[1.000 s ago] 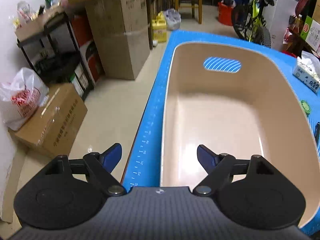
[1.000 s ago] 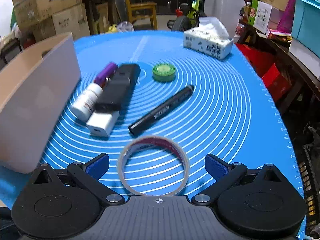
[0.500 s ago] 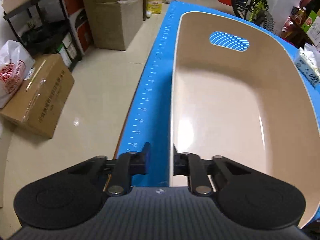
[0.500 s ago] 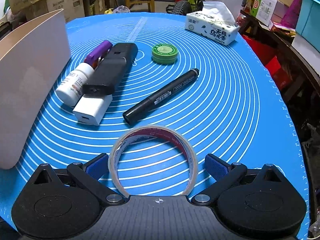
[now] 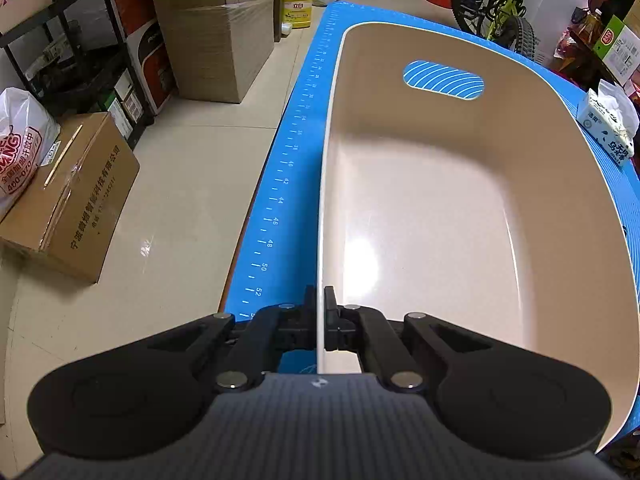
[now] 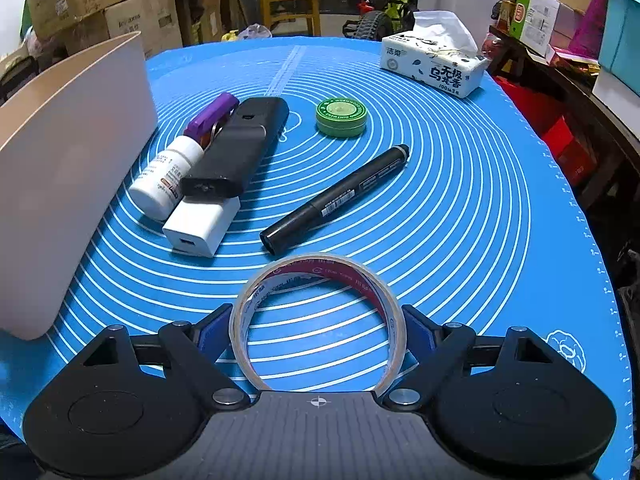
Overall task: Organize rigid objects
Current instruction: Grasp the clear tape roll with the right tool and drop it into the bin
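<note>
Pinching the thin near rim of the beige plastic bin (image 5: 460, 208), the left gripper (image 5: 319, 312) has its two fingers pressed against either side of the wall, one outside and one inside. The bin is empty and stands on the blue silicone mat (image 5: 280, 200) along the mat's ruled edge; an oval handle slot (image 5: 443, 81) opens in its far wall. Beyond the mat edge lie a tiled floor, a cardboard box (image 5: 68, 196) and a yellow jug (image 5: 297, 7).

The right gripper (image 6: 319, 332) straddles a roll of clear tape (image 6: 318, 276) that lies on the mat (image 6: 460, 220) just ahead of the camera. Its jaws have just been closing, and both blue pads now appear to touch the roll's outer sides, left and right; how firmly they press cannot be told.

Farther along the mat, a black marker (image 6: 336, 200) lies diagonally, its near end just beyond the tape. Left of it a white charger block (image 6: 200, 226) lies with one end of a black rectangular device (image 6: 236, 152) resting on it. A white pill bottle (image 6: 166, 178) lies touching that device's left side, and a purple object (image 6: 214, 114) lies just beyond the bottle. A round green tin (image 6: 341, 117) lies apart from the group, beyond the marker. A tissue pack (image 6: 434, 68) sits near the far right edge. The bin's outer wall (image 6: 68, 176) rises at the left, near the bottle.
</note>
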Tool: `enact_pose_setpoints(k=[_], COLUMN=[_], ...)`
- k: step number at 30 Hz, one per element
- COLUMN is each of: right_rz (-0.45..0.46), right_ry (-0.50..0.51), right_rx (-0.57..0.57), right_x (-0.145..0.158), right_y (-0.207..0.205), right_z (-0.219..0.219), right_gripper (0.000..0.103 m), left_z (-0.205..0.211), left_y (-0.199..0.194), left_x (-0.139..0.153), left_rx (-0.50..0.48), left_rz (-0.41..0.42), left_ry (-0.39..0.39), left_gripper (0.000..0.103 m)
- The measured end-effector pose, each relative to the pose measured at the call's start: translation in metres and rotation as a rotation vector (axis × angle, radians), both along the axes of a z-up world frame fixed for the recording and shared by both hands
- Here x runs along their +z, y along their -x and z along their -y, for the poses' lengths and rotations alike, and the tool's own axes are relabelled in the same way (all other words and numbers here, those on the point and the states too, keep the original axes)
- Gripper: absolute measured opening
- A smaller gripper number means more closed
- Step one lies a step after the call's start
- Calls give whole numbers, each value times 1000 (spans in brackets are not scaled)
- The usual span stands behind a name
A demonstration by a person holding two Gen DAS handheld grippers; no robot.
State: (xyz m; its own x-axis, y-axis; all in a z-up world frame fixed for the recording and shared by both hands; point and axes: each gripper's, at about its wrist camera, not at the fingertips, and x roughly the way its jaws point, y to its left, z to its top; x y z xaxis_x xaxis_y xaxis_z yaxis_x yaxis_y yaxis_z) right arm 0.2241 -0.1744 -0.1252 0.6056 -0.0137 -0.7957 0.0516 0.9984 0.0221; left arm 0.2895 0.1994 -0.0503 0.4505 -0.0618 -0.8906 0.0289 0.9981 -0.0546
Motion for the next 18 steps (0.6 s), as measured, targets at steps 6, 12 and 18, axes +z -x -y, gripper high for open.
enact_pose_setpoints(k=[6,12,18], right_rz=[43,150,271], right_ry=[2,3,-12], right_rx=[-11,-6,46], right_x=[13,50,97], right_y=[7,6,-13], right_z=[-1,-5,-28], right_gripper=[86,86,86], left_z=[2,1,3], left_y=[0,1,1], left_x=[-1,-2,-2], left_rx=[-3,-8,-9], left_rz=[1,1,0], left_ry=[-2,-1,1], left_gripper=[3,3,3])
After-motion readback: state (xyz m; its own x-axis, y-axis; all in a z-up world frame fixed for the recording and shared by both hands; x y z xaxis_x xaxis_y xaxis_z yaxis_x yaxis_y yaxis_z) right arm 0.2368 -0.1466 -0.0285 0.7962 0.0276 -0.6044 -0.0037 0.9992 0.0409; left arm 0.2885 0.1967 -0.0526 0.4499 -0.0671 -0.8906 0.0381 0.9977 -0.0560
